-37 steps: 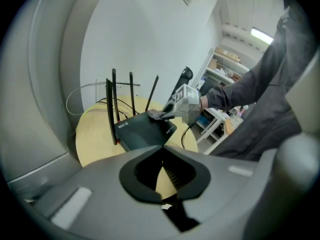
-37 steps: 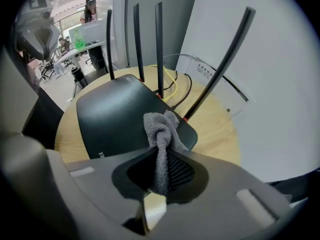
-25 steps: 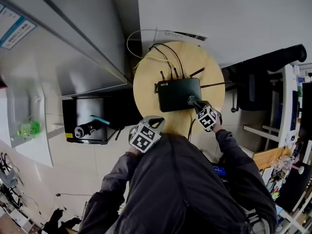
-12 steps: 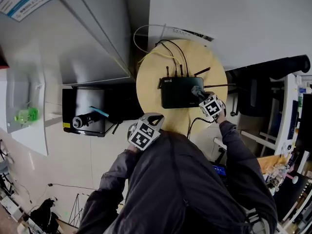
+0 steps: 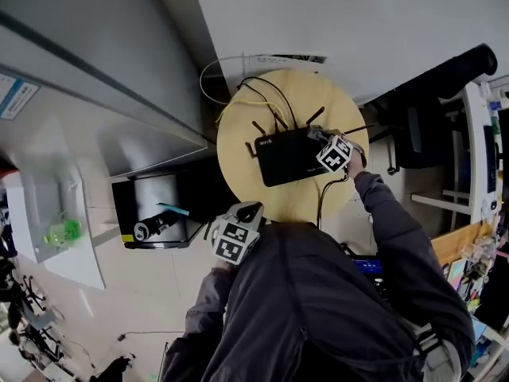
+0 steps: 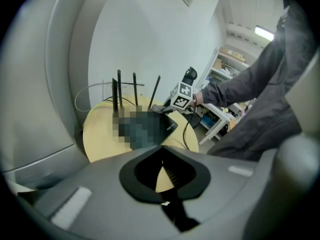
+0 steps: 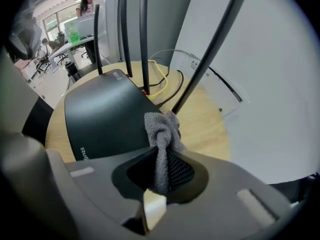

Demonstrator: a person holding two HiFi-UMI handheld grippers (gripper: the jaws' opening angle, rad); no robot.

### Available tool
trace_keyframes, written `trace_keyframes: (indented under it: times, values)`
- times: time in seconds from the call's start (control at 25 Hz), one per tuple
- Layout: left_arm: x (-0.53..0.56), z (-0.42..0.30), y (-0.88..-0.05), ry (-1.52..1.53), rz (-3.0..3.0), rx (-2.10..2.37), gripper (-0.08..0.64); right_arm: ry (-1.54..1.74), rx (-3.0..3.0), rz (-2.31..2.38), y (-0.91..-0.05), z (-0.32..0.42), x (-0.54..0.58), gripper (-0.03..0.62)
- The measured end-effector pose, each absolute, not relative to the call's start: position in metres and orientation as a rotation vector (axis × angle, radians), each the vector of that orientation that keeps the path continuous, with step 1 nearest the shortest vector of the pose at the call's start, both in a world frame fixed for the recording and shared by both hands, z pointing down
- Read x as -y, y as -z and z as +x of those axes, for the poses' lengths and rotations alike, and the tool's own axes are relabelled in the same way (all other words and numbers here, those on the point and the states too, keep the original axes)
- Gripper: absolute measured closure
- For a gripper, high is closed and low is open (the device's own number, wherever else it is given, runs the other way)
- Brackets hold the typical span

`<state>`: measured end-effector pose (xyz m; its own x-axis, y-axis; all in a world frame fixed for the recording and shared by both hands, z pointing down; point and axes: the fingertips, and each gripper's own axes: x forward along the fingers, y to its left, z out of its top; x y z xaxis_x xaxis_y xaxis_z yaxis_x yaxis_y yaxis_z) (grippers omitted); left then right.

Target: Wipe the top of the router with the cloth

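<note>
A black router [image 5: 285,157] with several upright antennas [image 7: 144,39] sits on a round wooden table [image 5: 238,146]. My right gripper [image 5: 316,137] is shut on a grey cloth [image 7: 163,132]. The bunched cloth rests at the router's [image 7: 102,116] right rear corner, beside an antenna base. My left gripper [image 5: 248,212] hangs off the table's near edge, close to my body, and touches nothing. In the left gripper view its jaws [image 6: 164,184] look shut and hold nothing, with the router [image 6: 150,126] ahead of them, partly under a mosaic patch.
Yellow and black cables [image 5: 258,94] loop behind the router toward the white wall. A black cord [image 5: 320,201] drops off the table's near edge. A grey cabinet [image 5: 95,70] stands left, a dark box [image 5: 155,213] below it. A black chair [image 5: 425,122] stands right.
My right gripper has slid the cloth along the router's right side, from the front corner back to the antennas. The left gripper has stayed by my body. The head camera has shifted.
</note>
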<state>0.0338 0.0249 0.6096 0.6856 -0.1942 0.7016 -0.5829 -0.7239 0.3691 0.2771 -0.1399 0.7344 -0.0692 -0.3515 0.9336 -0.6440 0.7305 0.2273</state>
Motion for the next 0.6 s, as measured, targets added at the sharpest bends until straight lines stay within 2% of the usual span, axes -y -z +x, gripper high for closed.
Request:
trace_keyframes:
  times: [0.6]
  values:
    - [-0.009,0.075,-0.601,-1.041,2.466,0.342,0.560,-0.375,1.783,0.850,-0.735,0.258,0.043,0.558]
